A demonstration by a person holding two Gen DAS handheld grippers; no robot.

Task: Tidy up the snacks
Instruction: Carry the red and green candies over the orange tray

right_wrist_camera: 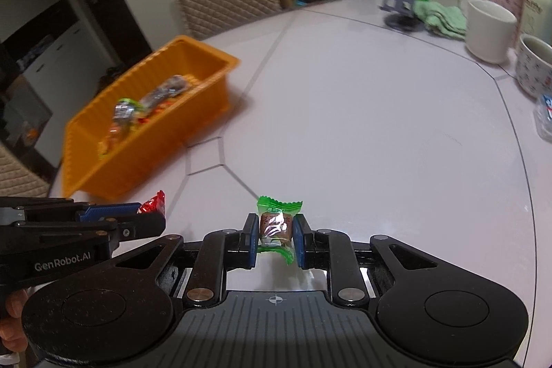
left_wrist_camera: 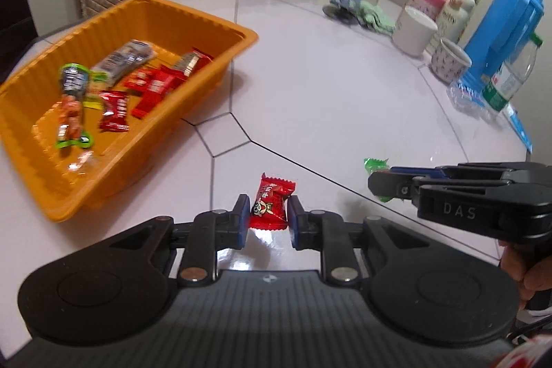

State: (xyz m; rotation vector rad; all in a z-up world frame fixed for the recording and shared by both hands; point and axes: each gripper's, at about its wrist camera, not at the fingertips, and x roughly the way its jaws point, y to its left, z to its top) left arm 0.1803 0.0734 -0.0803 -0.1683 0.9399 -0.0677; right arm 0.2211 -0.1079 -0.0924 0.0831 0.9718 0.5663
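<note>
Both grippers carry candies above the worktop (left_wrist_camera: pixel 345 85).
Left gripper (left_wrist_camera: pixel 268 212) jaws clamped on red candy (left_wrist_camera: pixel 270 206); right gripper (right_wrist_camera: pixel 275 231) jaws clamped on green candy (right_wrist_camera: pixel 276 223); orange tray (left_wrist_camera: pixel 220 23) holds snacks, far left.

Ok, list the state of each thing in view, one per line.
Left claw: shut on red candy, held off the table.
Right claw: shut on green candy, lifted.
Orange tray: upright, holding several wrapped snacks.
White mug: upright.
Patterned cup: upright.
</note>
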